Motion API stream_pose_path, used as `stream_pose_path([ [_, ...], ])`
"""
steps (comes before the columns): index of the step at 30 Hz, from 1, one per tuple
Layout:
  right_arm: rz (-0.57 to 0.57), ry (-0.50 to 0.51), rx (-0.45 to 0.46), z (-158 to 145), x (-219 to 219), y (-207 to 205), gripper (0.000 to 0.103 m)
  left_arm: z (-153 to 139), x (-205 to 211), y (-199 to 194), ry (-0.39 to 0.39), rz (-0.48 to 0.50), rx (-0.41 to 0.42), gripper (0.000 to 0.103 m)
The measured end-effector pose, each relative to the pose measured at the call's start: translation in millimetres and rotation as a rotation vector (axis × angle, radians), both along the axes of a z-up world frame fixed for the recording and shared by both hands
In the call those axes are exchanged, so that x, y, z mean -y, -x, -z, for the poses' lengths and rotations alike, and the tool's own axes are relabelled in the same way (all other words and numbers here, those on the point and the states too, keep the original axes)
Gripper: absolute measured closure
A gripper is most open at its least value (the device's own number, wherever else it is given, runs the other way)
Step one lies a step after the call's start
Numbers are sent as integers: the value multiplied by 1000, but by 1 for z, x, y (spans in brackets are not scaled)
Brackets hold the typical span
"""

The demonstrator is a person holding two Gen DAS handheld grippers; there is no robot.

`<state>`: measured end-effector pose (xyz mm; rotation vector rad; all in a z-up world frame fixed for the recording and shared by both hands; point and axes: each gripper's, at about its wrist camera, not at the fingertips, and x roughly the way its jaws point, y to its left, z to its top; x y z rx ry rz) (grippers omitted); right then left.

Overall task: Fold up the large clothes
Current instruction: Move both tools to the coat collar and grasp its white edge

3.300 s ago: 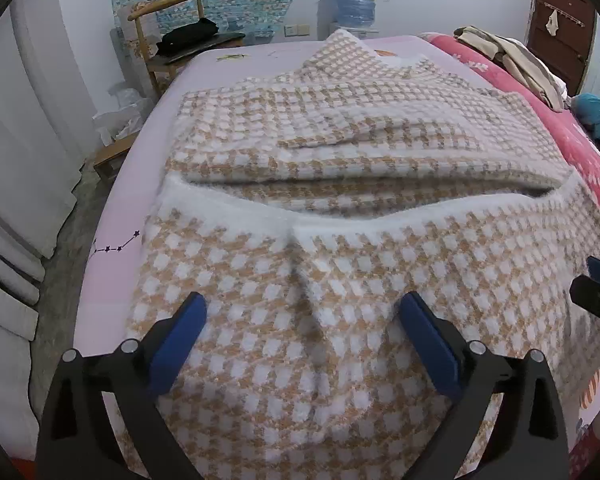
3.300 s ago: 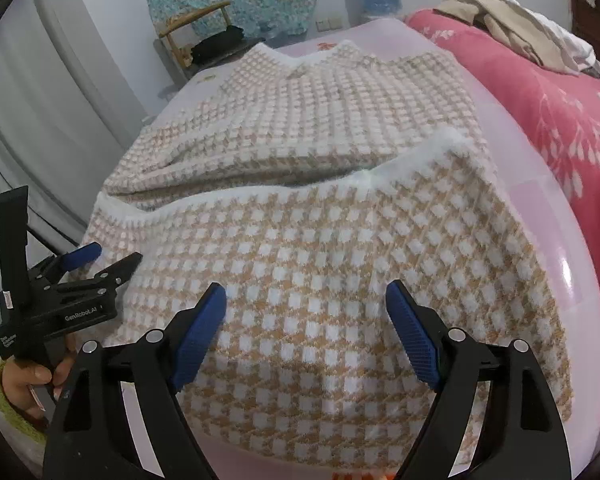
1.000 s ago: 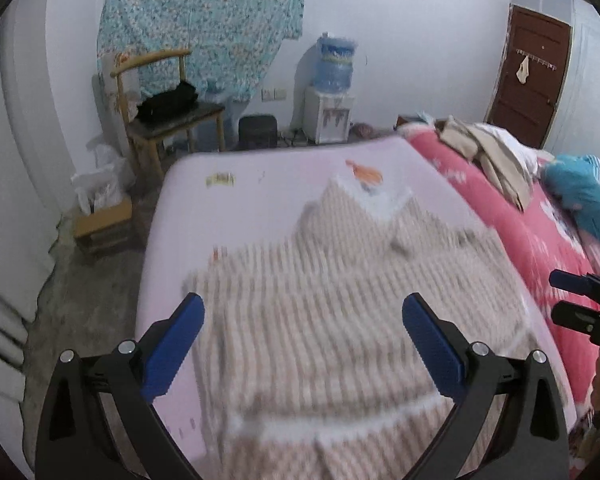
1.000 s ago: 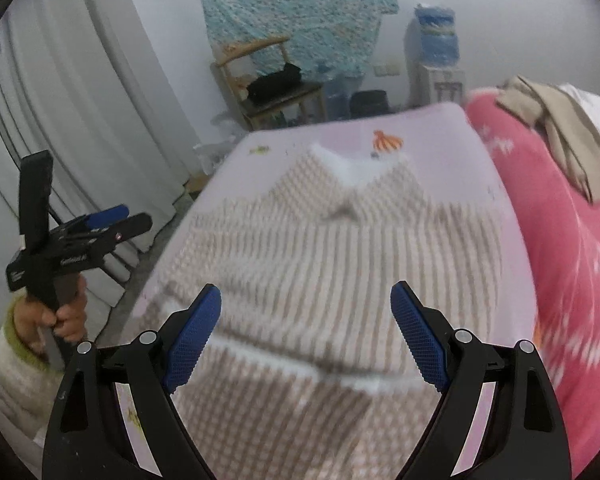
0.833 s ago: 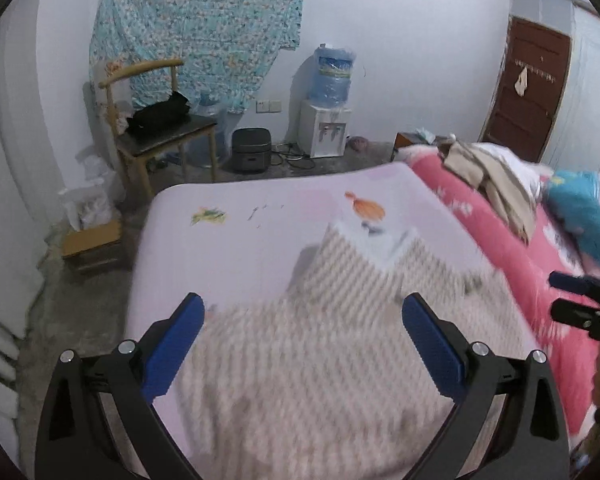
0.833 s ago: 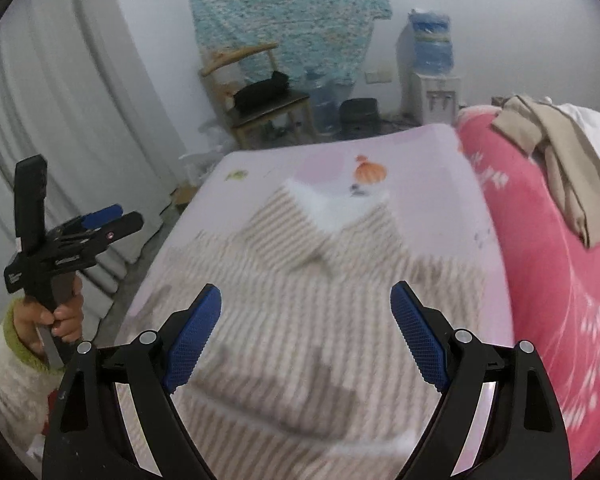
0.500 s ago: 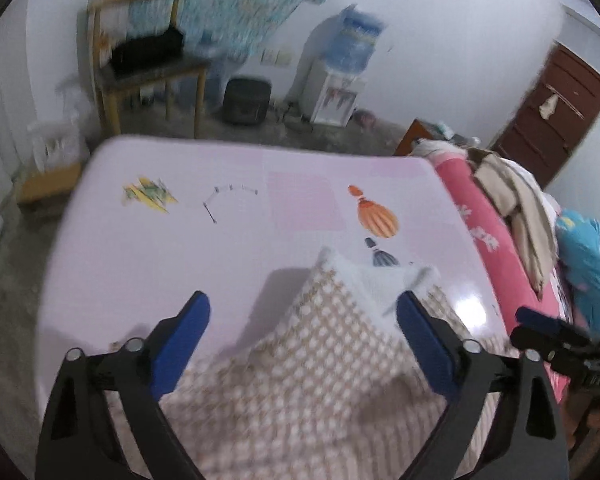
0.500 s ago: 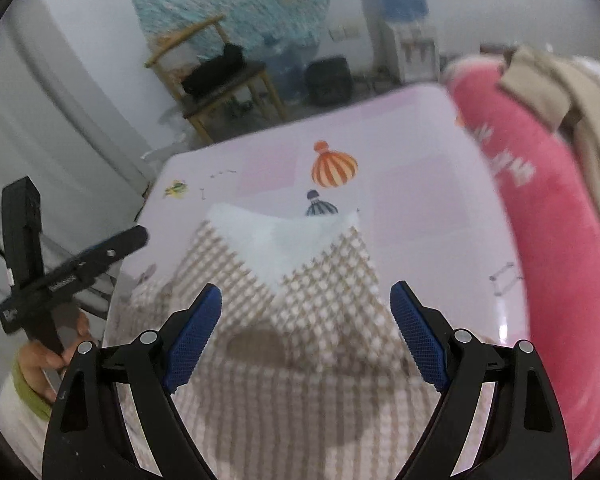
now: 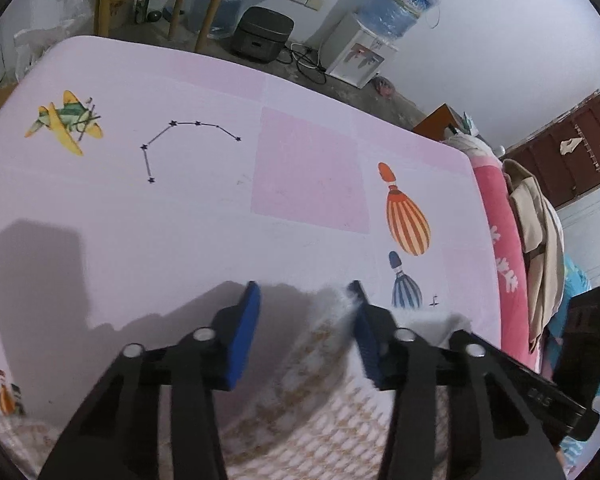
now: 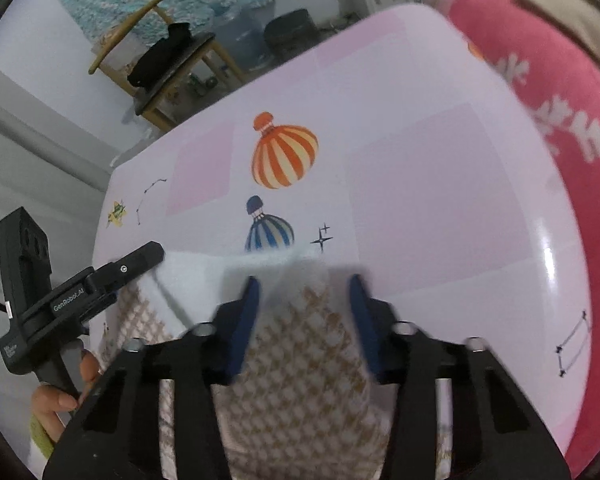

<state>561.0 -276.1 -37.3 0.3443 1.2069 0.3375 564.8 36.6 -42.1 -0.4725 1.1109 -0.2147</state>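
Observation:
A brown-and-white checked sweater (image 9: 320,364) lies on the pink bed sheet (image 9: 180,208), its fuzzy white collar end (image 10: 204,276) farthest from me. My left gripper (image 9: 304,308) is low over that end. Its jaws are closing, with the white edge between them against the right pad (image 9: 364,332) and a gap at the other pad. My right gripper (image 10: 304,300) is also closing on the same end of the sweater (image 10: 300,344), where humped cloth fills the gap and touches both pads. In the right wrist view, a hand (image 10: 56,396) holds the left gripper (image 10: 140,260) beside the collar.
A red flowered blanket (image 9: 500,248) with beige clothes (image 9: 536,216) runs along the bed's right side. Beyond the far bed edge stand a water dispenser (image 9: 360,52), a dark cooker (image 9: 260,32) and a wooden chair (image 10: 164,60). Bare sheet lies ahead of both grippers.
Both grippers swept forward over the sweater to its collar end and sank toward it. Their jaws went from wide apart to narrow around the white edge.

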Motion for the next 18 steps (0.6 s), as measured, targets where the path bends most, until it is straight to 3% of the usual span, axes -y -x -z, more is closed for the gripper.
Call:
stream_pose_path([
  [1,-2,-12,-4,1,2,0,79,-1,1,0,11,8,7,77],
  [3,-14,-13,14,-4,3,4,91,-9,5,4,2,35,37,83],
  [5,-33,-25,50,-16,5,14,93,-18,8,9,-13,68,68,90],
  [11,-107,-59,153,-61,9,59,95,-63,8,49,-29,191,180,93],
  [14,-190,-14,232,-83,1,98,95,-86,3,92,-39,289,247,93],
  [18,-331,103,325,-89,-8,166,94,-87,-2,149,-59,410,288,93],
])
